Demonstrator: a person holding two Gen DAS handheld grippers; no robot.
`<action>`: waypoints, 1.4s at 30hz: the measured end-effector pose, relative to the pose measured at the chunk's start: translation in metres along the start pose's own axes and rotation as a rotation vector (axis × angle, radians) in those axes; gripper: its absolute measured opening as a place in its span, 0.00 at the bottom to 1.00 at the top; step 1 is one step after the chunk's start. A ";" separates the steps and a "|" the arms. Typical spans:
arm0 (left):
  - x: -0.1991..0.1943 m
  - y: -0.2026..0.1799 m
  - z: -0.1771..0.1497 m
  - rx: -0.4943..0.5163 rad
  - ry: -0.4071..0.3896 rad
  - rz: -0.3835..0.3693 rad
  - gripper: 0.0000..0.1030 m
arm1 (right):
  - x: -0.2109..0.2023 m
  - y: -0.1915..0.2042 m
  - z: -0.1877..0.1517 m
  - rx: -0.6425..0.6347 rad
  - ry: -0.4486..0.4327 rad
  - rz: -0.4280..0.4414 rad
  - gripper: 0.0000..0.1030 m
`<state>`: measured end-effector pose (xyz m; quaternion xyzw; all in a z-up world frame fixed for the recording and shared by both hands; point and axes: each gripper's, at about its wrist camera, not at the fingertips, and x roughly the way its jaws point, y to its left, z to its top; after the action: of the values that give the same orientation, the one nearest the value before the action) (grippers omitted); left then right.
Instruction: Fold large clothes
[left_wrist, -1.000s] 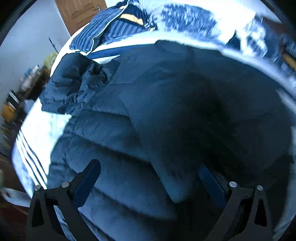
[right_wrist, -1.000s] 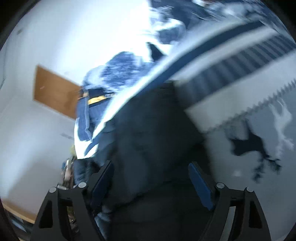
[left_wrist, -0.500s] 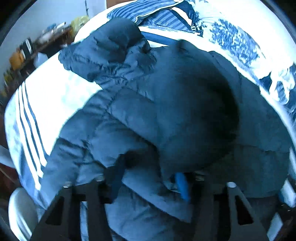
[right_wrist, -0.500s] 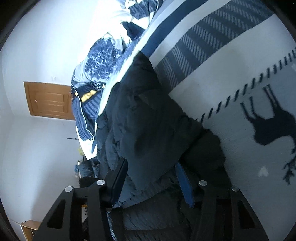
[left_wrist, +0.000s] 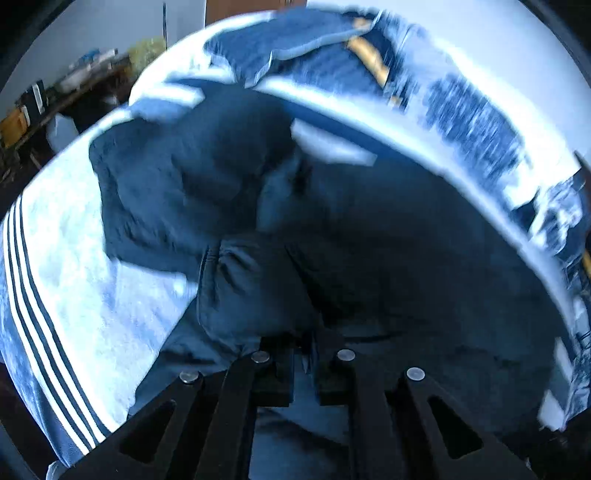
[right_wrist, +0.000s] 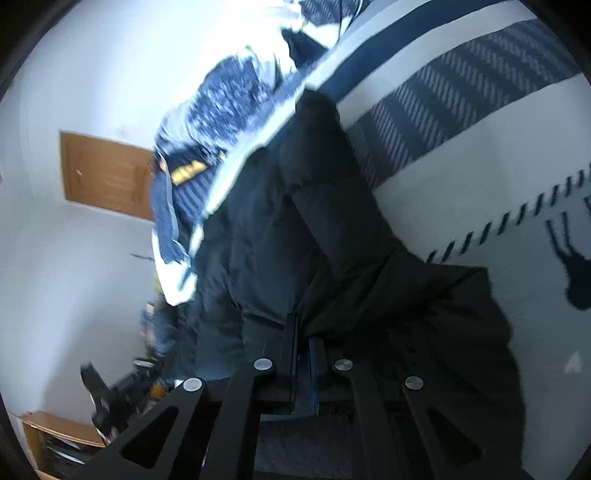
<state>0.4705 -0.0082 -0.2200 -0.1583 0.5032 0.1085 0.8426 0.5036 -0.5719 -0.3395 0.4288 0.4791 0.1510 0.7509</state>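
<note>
A dark navy puffer jacket (left_wrist: 388, 258) lies spread on a bed with a white and blue blanket (left_wrist: 74, 258). Its hood (left_wrist: 177, 177) lies bunched at the upper left. My left gripper (left_wrist: 304, 350) is shut on a bunched fold of the jacket's edge near the bottom of the left wrist view. The jacket also fills the middle of the right wrist view (right_wrist: 303, 229). My right gripper (right_wrist: 303, 332) is shut on a pinched fold of the jacket, lifted off the blanket (right_wrist: 480, 177).
A striped blue pillow with a yellow band (left_wrist: 332, 48) and a blue patterned quilt (left_wrist: 472, 122) lie at the head of the bed. A cluttered desk (left_wrist: 55, 99) stands left of the bed. A wooden door (right_wrist: 107, 173) is in the white wall.
Both grippers went from wide open to shut on folds of the jacket. The jacket's edge is now gathered and lifted, and both views have shifted.
</note>
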 end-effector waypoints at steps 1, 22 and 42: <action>0.002 0.001 -0.004 -0.002 -0.007 -0.020 0.08 | 0.004 -0.001 0.000 0.013 0.007 0.003 0.05; 0.044 -0.020 0.013 0.090 -0.017 0.046 0.74 | -0.011 -0.030 0.010 0.116 -0.042 -0.083 0.04; -0.172 0.092 -0.111 -0.088 -0.353 0.000 0.83 | -0.131 0.146 -0.123 -0.419 -0.347 -0.224 0.74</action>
<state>0.2681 0.0314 -0.1323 -0.1735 0.3422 0.1566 0.9101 0.3614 -0.5082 -0.1680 0.2281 0.3463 0.0872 0.9058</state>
